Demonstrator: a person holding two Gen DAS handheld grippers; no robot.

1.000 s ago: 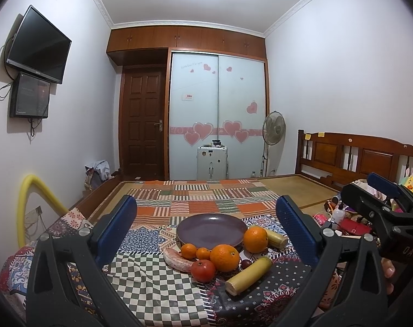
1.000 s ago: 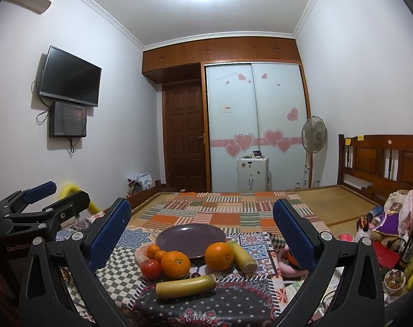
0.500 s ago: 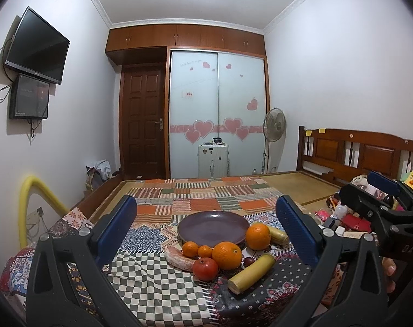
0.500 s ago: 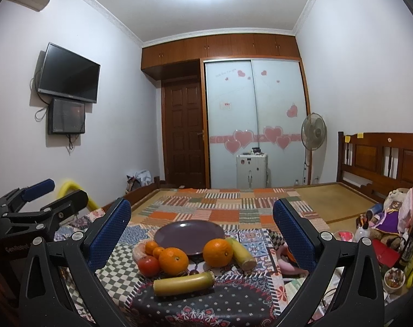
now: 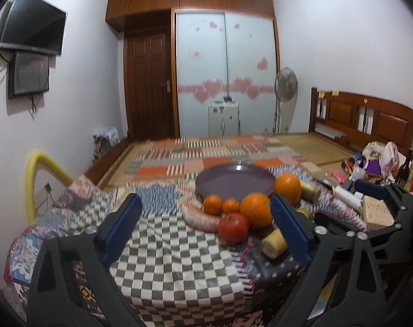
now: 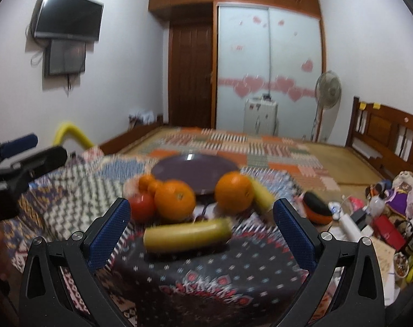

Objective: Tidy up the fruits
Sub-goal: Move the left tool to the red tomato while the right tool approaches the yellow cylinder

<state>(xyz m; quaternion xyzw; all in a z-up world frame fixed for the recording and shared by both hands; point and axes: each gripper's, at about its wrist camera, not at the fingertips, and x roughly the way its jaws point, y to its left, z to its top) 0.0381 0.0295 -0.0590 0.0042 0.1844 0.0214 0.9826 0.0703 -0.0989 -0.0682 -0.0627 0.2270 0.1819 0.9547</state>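
An empty purple plate sits on a small cloth-covered table. In front of it lie two large oranges, two small oranges, a red tomato, a pink sausage-shaped fruit, and two yellow bananas. My left gripper is open and empty, just short of the tomato. My right gripper is open and empty, close above the near banana. Each gripper shows at the edge of the other view.
The table wears a green checked cloth and a dark patterned cloth. A cluttered stand with boxes and bottles is at the right. A patchwork bed lies behind, and a yellow tube at the left.
Both grippers have moved forward and tilted down toward the fruit, which now looks much larger. The fruit and plate have not moved. Both grippers stay open.
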